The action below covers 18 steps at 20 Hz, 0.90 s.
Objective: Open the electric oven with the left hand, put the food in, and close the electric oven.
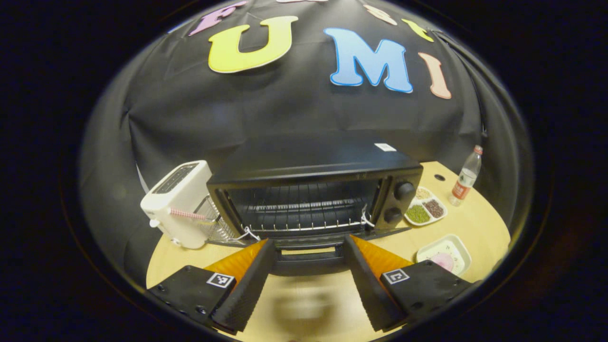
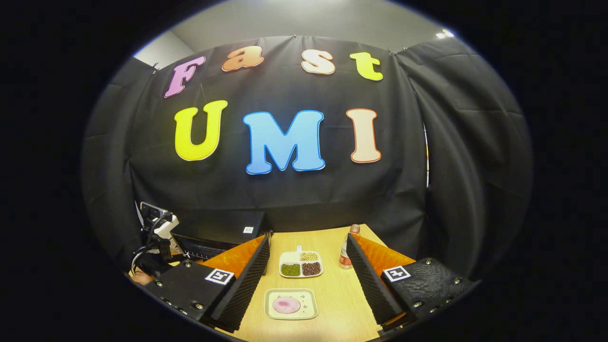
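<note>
Left gripper view has the left gripper [image 1: 308, 266] spread open, straddling the dropped oven door [image 1: 308, 254]; back off straight so nothing snags. Electric oven [image 1: 316, 190] sits on the tabletop [image 1: 475, 223], cavity facing the camera, long axis side to side. Right gripper [image 2: 308, 280] hangs open over the plated food [image 2: 286, 305] (pink patty, near edge).

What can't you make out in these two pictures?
- Black electric oven, right gripper view: mostly hidden behind the right hand-held gripper.
- Oven door handle, left gripper view: its ends covered by the left hand-held gripper.
- Pink food on the square plate: partly covered, kind unclear.
</note>
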Each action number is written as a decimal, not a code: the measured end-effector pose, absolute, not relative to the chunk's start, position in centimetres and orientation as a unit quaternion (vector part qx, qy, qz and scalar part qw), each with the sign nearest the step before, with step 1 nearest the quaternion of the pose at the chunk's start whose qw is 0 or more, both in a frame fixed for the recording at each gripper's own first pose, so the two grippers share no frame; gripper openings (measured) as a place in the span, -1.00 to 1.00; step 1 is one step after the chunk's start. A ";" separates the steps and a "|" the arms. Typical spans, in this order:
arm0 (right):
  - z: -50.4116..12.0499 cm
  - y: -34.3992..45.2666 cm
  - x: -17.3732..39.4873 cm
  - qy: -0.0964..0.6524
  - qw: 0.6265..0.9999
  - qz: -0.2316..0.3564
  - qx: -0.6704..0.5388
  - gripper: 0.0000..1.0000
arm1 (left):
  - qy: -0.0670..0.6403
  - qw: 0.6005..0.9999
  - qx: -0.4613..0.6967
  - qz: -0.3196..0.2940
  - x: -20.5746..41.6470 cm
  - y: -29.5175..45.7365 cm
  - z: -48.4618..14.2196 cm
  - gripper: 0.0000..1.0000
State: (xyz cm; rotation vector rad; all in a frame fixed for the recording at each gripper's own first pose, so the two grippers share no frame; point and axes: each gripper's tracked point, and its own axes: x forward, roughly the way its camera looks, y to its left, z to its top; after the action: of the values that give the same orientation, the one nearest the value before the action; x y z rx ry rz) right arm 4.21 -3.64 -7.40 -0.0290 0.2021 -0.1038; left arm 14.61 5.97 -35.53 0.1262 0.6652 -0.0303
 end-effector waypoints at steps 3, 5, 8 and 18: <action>-7.7 -3.7 3.6 0.105 0.993 -0.051 -0.016 0.97 | 0.343 0.937 0.059 -0.013 13.1 6.1 -37.1 0.98; -7.9 -3.6 3.4 0.109 0.993 -0.050 -0.019 0.97 | 0.361 0.931 0.051 -0.012 12.1 6.2 -38.4 1.00; -8.3 -3.4 3.2 0.116 0.992 -0.046 -0.020 0.97 | 0.395 0.917 0.048 -0.015 10.0 6.4 -40.9 0.96; -13.9 -4.8 4.0 0.214 0.977 -0.016 0.000 0.97 | 0.260 0.965 0.034 -0.016 11.2 4.5 -27.5 1.00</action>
State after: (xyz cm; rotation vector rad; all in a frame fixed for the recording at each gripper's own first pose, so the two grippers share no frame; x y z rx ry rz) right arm 4.04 -4.80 -13.92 0.0002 0.4316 -0.0329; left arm 11.25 4.47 -27.53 0.0684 0.5257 -0.0316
